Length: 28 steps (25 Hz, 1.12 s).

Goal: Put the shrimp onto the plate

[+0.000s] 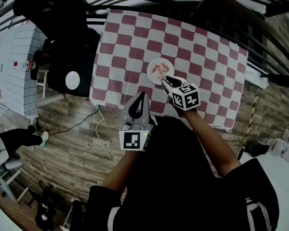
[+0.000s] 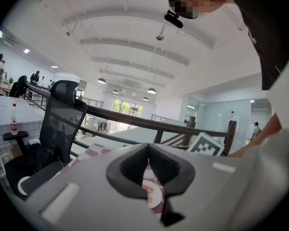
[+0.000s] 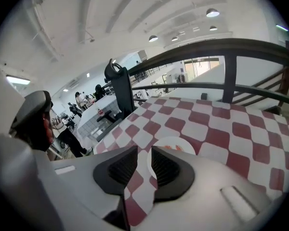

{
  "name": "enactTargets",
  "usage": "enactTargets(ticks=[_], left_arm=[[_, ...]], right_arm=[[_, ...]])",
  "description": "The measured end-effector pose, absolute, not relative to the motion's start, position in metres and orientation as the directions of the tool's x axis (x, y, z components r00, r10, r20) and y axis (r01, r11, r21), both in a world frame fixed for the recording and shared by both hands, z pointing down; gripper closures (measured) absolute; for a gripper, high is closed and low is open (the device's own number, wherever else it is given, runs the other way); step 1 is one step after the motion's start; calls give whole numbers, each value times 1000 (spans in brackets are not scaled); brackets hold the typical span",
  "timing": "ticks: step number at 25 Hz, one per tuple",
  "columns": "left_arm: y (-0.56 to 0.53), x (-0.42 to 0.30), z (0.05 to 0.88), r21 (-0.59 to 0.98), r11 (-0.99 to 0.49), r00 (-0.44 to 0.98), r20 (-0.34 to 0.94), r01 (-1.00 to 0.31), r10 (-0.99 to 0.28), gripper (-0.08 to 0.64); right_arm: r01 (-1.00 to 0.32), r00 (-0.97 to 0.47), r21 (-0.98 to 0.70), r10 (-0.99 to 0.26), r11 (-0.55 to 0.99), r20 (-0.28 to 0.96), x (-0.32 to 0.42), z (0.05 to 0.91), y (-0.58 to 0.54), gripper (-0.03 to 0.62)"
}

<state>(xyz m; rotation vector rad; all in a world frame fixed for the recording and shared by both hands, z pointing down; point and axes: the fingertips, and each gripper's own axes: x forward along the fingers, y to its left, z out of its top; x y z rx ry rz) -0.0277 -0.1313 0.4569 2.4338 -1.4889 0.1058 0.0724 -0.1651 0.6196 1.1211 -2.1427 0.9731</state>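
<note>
Shrimp (image 1: pixel 159 70) on plate (image 1: pixel 151 78), 11 o'clock off right gripper (image 1: pixel 167 80), nearer one; jaws slightly parted, empty; left gripper (image 1: pixel 142 98) pinched closed, empty, 7 o'clock of plate; shrimp axis unclear.

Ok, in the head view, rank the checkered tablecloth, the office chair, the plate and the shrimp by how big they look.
Largest to smallest:
1. checkered tablecloth, clearly the largest
2. office chair
3. plate
4. shrimp, smallest, lying on the plate
</note>
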Motion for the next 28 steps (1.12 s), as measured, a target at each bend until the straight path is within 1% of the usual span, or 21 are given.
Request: enactTargets(ticks=[5,11,15,18,22,25,28], left_arm=[[-125,-28,439,175,-489,517,190,-854,-835,551],[-119,-31,421,229,-543,579,138,-808,-804,551],[-117,-38,421,245,-565,604,130,-788,-786,551],[-114,-40,421,261,-579,623,131,-772,-772,551],[-109,-44,407,248,-598,631,82,-762,-771,551],[-103,-40,392,235,-599,629,82,-766,-773,551],[-93,-26,381,210,-620,643,60,-756,-763,551]], right_arm=[[-858,-509,-339,-541,387,670,67,575,-155,503],[-898,-439,-285,-632,336,639,69,528,-137,505],[-907,-421,-272,-700,321,577,63,495,-125,509],[-908,-417,-270,-729,319,543,56,477,-114,509],[-910,-411,-268,-761,315,502,49,457,-95,509],[-917,-395,-252,-796,310,458,51,440,-82,517],[-924,-359,-278,-842,262,403,70,418,-75,545]])
